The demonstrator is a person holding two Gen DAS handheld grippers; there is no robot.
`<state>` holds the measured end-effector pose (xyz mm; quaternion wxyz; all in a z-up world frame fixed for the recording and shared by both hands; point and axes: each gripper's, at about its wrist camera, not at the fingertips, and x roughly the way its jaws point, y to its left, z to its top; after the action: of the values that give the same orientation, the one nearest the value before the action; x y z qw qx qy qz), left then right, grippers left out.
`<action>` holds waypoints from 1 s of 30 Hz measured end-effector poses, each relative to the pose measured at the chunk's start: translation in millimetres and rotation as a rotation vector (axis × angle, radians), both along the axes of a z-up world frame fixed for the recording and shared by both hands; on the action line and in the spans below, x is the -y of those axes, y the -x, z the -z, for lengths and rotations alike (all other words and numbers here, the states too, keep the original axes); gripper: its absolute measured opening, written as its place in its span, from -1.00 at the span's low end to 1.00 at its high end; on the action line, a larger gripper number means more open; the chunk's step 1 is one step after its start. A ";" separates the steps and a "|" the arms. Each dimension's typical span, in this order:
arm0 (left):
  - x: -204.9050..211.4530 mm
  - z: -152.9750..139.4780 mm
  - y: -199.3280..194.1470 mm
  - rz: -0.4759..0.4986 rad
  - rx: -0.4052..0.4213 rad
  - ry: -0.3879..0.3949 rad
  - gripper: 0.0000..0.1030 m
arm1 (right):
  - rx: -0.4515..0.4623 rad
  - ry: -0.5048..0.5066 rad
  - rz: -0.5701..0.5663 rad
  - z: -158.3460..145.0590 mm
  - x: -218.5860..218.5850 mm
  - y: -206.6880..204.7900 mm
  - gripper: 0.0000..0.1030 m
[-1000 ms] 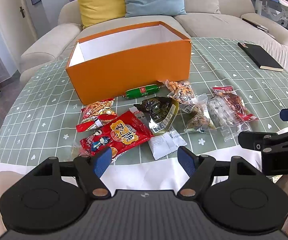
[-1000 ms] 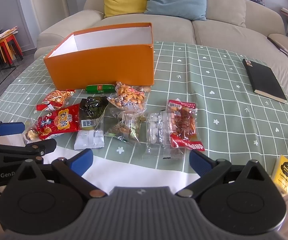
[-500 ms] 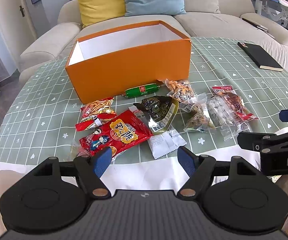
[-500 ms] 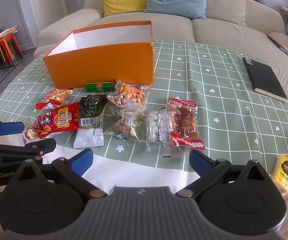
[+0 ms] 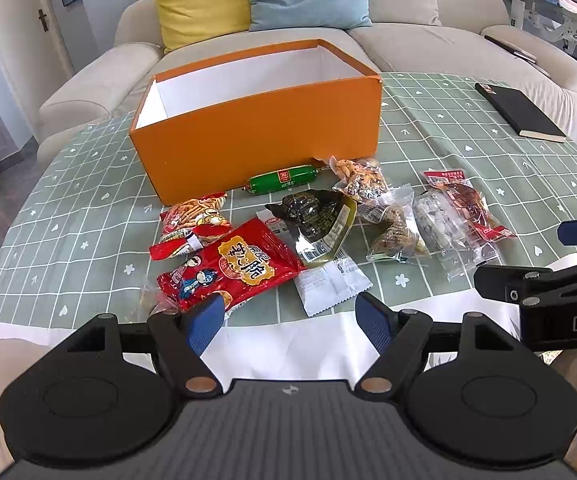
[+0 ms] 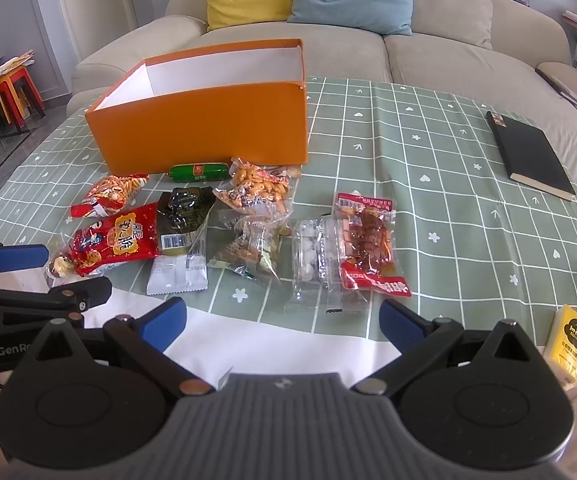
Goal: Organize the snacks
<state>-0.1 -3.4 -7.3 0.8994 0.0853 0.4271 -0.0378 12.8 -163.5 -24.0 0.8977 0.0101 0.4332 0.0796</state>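
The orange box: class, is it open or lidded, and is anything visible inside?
Open. The orange box has no lid; its white inner walls show, its floor is hidden, so contents cannot be told.

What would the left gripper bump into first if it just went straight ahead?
Probably the white snack packet, which lies on the table just ahead of the open left gripper, between its fingers. The big red bag sits right by the left finger. Depth is hard to judge here.

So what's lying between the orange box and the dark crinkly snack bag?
A green sausage stick lies between the orange box and the dark bag, in both views.
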 end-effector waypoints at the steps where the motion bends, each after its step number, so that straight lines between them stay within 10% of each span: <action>1: -0.2 -0.1 -0.1 -0.001 0.000 0.000 0.70 | -0.001 0.000 0.000 -0.4 -0.1 -0.4 0.93; 22: -22.7 5.9 -15.7 0.022 -0.006 0.106 0.54 | 0.047 0.014 0.010 17.3 4.4 -16.3 0.92; 30: -35.6 22.9 -30.4 0.060 -0.019 0.021 0.51 | -0.034 -0.038 0.018 34.8 12.9 -36.0 0.48</action>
<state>30.3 32.1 -30.3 0.8946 0.0883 0.4324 -0.0698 48.8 -176.3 -58.8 0.8906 0.0323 0.4467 0.0795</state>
